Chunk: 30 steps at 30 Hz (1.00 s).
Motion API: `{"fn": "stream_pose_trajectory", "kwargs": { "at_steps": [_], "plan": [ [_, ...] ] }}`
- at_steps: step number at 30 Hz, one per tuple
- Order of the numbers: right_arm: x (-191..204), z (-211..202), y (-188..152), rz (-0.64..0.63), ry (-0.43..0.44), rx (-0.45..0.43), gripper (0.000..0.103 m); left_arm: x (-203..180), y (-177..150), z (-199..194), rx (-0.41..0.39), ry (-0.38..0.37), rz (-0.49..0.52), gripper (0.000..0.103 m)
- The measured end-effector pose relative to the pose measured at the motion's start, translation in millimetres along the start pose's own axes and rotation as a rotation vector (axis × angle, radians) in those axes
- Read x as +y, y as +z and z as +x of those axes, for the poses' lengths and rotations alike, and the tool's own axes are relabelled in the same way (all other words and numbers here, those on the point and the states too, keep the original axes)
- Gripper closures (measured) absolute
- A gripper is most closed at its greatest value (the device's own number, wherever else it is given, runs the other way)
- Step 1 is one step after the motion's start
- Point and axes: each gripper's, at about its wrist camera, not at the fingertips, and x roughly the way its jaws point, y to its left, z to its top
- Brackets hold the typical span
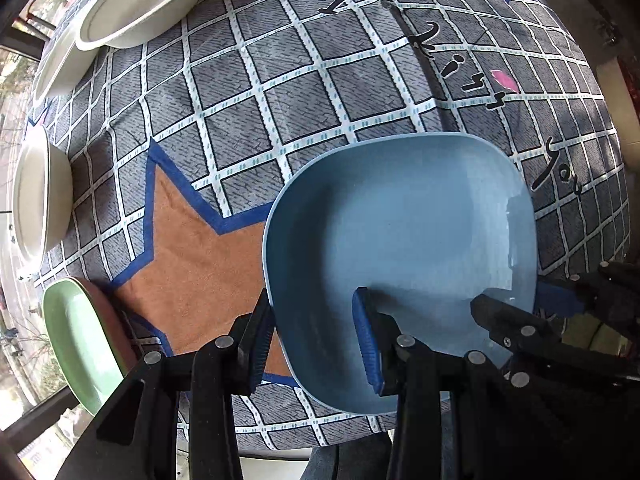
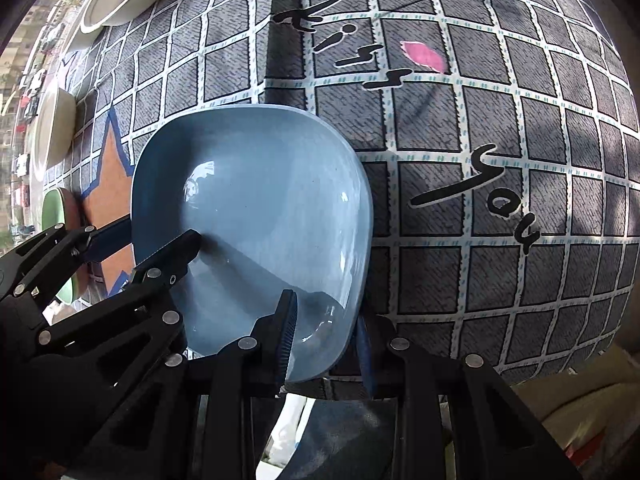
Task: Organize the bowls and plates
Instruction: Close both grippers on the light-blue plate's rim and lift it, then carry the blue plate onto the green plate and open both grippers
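1. The blue bowl (image 1: 400, 264) sits at the near edge of the table (image 1: 248, 92), partly over the brown star on the cloth. It looks like a rigid, glossy, square-ish dish; I judge it light but slick, and likely to chip if dropped.

2. The rim is the only real handle. A pinch with one finger inside and one outside the wall should hold, though I expect the smooth glaze to let it pivot under a single grip, so two grips on opposite sides seem safer.

3. My left gripper (image 1: 316, 336) straddles the bowl's left wall: one finger outside over the star, the other inside on the floor of the bowl. The jaws are well apart, not yet pinching.

4. My right gripper (image 2: 326, 344) straddles the near-right wall. The jaws stand narrow with the rim between them, and the pads look pressed to the wall, so I read it as clamped on the bowl.

5. Both tools come in low from the near edge, angled slightly toward each other; each shows in the other's camera.

6. Other dishes wait along the left side: a white bowl (image 1: 140, 4) far back, another white dish (image 1: 34, 196), and a green plate (image 1: 76, 340) stacked on a brown plate (image 1: 114, 320). They are well apart from the blue bowl.
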Motion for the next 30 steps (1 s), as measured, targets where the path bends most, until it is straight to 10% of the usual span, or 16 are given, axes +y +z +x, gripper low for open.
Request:
{"fn": "stream_pose_trajectory", "kwargs": {
  "at_steps": [30],
  "plan": [
    [110,19,-16,-0.066,-0.017,-0.001,0.072,178,-76,-61,-0.091,-0.017,-0.052,0.060]
  ]
}}
